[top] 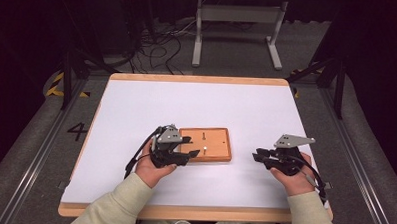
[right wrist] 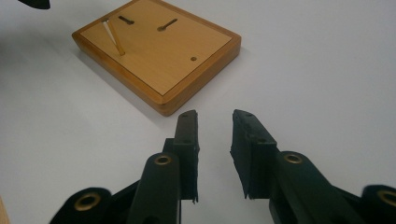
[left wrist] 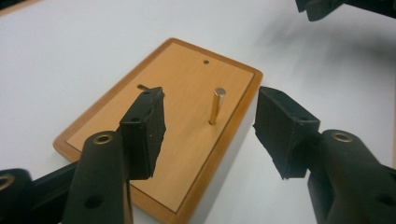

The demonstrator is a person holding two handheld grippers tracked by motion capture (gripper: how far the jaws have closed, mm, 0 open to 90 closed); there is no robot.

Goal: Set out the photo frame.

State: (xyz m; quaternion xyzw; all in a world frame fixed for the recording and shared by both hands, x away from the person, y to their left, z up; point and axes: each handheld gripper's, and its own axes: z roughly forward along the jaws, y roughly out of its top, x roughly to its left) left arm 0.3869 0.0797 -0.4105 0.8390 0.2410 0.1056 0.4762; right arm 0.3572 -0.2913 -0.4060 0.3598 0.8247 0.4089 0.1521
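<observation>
Rectangular wooden board (top: 213,137) lies at table centre | thin upright brass pin (left wrist: 216,106) stands in it, judged light, stiff, slippery; best pinched mid-shaft | left gripper (left wrist: 210,126) spread wide around pin, empty | right gripper (right wrist: 214,140) at 3 o'clock, parted, empty

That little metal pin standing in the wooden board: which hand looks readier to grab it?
Probably the left. The left gripper hangs open over the board, the pin between its jaws; the right gripper sits off beside it.
</observation>
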